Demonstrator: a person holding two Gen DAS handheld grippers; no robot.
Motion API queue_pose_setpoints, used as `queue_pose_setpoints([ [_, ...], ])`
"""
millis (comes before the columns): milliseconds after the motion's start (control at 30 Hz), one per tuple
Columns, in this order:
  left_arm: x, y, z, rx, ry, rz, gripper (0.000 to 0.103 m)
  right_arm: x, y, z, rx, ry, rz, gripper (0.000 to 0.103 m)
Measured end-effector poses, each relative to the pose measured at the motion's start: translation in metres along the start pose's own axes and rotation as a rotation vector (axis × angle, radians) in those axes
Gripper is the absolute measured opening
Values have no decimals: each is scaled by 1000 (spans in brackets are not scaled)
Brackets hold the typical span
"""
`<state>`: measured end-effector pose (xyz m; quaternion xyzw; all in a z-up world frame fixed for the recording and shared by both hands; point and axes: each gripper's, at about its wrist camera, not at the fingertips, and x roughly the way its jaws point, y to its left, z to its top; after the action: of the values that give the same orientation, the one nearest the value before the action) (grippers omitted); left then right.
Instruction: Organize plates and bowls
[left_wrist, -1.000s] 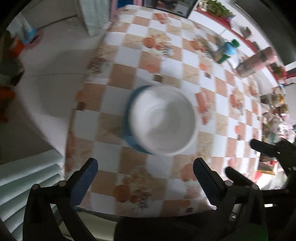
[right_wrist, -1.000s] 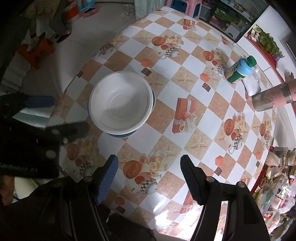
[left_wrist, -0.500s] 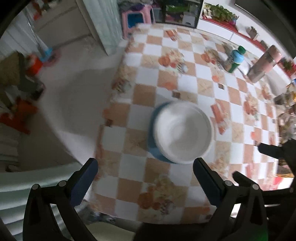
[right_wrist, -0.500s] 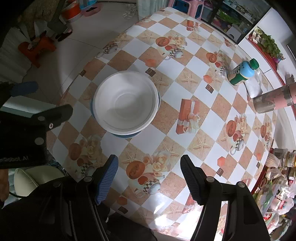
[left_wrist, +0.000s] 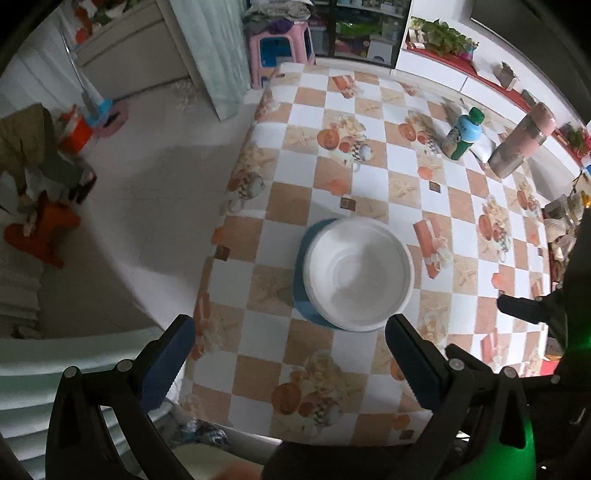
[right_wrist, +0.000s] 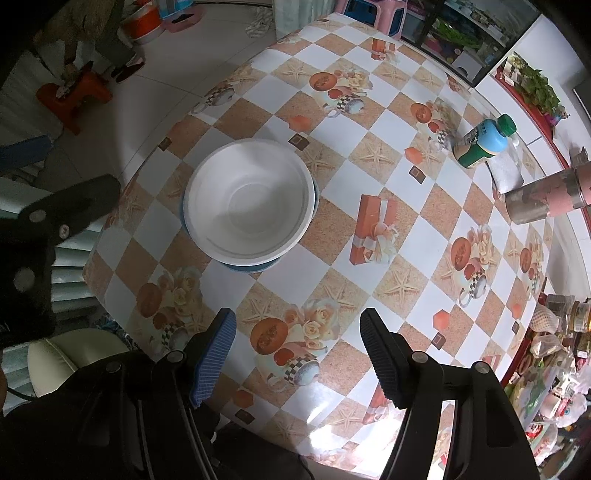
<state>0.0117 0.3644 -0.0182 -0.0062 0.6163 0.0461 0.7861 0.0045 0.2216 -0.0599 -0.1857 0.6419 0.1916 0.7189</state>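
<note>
Right wrist: green-capped bottle (right_wrist: 482, 142), its label seemingly illegible here.

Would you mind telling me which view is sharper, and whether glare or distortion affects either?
Right wrist view: sharp, with white glare on the tablecloth near the bottom. Left wrist view: softer, the white bowl slightly smeared. Both show fisheye bending and dark corners.
</note>
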Motion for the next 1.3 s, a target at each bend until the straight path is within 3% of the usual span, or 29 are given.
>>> queue_pose_setpoints([
  [1300, -6, -5, 9, 4, -5, -20, 103, 1, -4, 1, 4, 0, 6, 71],
])
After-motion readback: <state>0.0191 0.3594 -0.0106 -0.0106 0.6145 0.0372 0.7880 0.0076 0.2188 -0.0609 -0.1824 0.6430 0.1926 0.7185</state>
